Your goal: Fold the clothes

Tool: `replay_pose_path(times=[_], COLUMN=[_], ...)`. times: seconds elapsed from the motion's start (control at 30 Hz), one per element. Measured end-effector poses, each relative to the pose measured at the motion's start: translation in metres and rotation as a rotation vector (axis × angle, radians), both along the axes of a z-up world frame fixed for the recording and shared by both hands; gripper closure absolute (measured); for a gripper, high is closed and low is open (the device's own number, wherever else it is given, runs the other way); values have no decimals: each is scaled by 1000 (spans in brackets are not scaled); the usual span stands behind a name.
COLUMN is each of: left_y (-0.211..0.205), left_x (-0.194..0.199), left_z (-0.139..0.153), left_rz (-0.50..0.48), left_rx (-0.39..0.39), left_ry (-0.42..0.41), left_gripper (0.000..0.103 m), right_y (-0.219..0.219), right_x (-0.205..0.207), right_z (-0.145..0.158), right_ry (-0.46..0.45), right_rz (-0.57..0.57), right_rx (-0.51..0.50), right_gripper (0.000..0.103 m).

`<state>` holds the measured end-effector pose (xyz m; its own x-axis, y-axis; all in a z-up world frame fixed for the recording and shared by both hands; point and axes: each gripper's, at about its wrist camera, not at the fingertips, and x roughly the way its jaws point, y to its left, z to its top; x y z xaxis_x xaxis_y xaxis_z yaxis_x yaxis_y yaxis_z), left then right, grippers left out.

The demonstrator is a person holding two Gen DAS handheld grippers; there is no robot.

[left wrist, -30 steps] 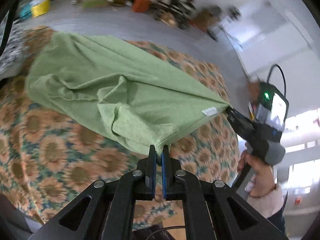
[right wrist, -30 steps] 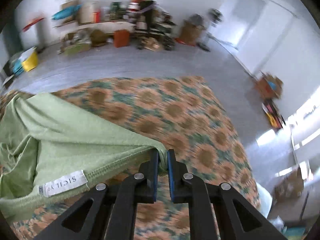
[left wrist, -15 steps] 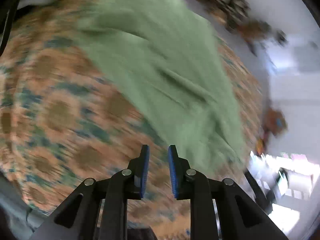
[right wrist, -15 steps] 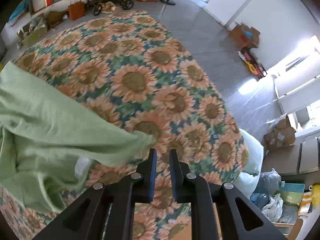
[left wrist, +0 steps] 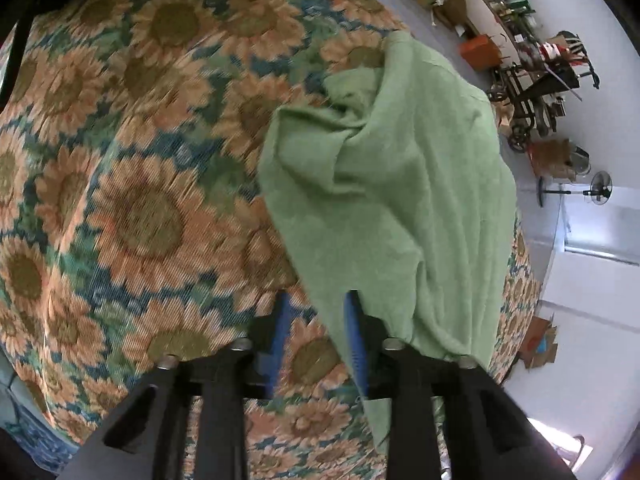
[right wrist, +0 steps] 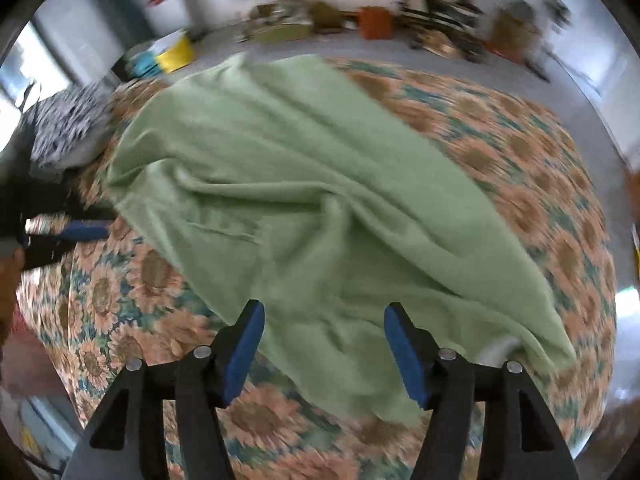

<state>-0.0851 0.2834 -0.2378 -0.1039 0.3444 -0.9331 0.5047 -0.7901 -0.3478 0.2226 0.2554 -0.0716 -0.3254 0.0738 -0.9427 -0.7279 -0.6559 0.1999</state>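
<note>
Both tools have let go of the green cloth since a second ago, when each one pinched a corner and held it up stretched between them. Their jaws have just been opening. The left tool now stands part open over the bed, with nothing pressed between its blue pads; the near edge of the green cloth lies just by its right pad. The right tool is open wider. It hangs over the cloth, and the cloth shows between its pads, but the pads do not squeeze it.

Past the tools, the green cloth has dropped onto the sunflower bed cover. It lies spread out but lumpy, with long creases and one bunched-up end. In the right view a patterned pillow sits at the far left of the bed, beside the cloth.

So the laying-out part looks done. No neat fold shows yet. I think the cloth needs smoothing first, and then its edges need picking up and folding over. Most of the folding looks left to do.
</note>
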Motion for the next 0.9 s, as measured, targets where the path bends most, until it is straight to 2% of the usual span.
replay_pose_path(times=[0.03,0.1,0.13,0.3,0.4,0.47,0.53,0.6,0.63,0.67,0.7,0.73,0.8,0.9], left_y=[2,6,6,1,3,8,13,20,24,26,27,28,24,3], left_x=[-3,-5,-5,-6,-6,-7,-8,-8,-8,-5,-3,0,9,18], left_z=[1,4,5,0,-2,-3,-4,-7,-9,-10,-11,-13,-11,-6], left_rz=[-10,-35,-40,-38,-53,-75,-96,-125,-145,-160,-176,-191,-196,-182], left_rx=[-2,-8,-15,-17,-12,-8,-12,-51,-79,-104,-130,-155,-205,-237], left_ry=[9,18,17,-5,-6,-7,-8,-19,-28,-30,-32,-34,-19,-16], left_gripper=[59,57,57,57,57,57,57,57,60,90,103,103,103,103], right_y=[-2,-6,-11,-56,-117,-153,-170,-171,-167,-163,-157,-150,-134,-121], right_x=[-6,-9,-3,47,81,96,109,118,122,125,128,132,135,123], right_z=[-6,-17,-19,-24,-32,-34,-36,-33,-30,-27,-22,-17,-4,4], right_ry=[-28,-75,-86,-119,-175,-225,-239,-239,-238,-232,-221,-206,-175,-126], right_rz=[18,37,38,54,144,209,194,142,111,78,38,-7,-82,-89], right_rx=[0,-14,-23,-114,-223,-228,-265,-272,-270,-269,-265,-258,-218,-176], right_gripper=[57,94,99,99,100,100,99,97,88,81,65,57,52,46])
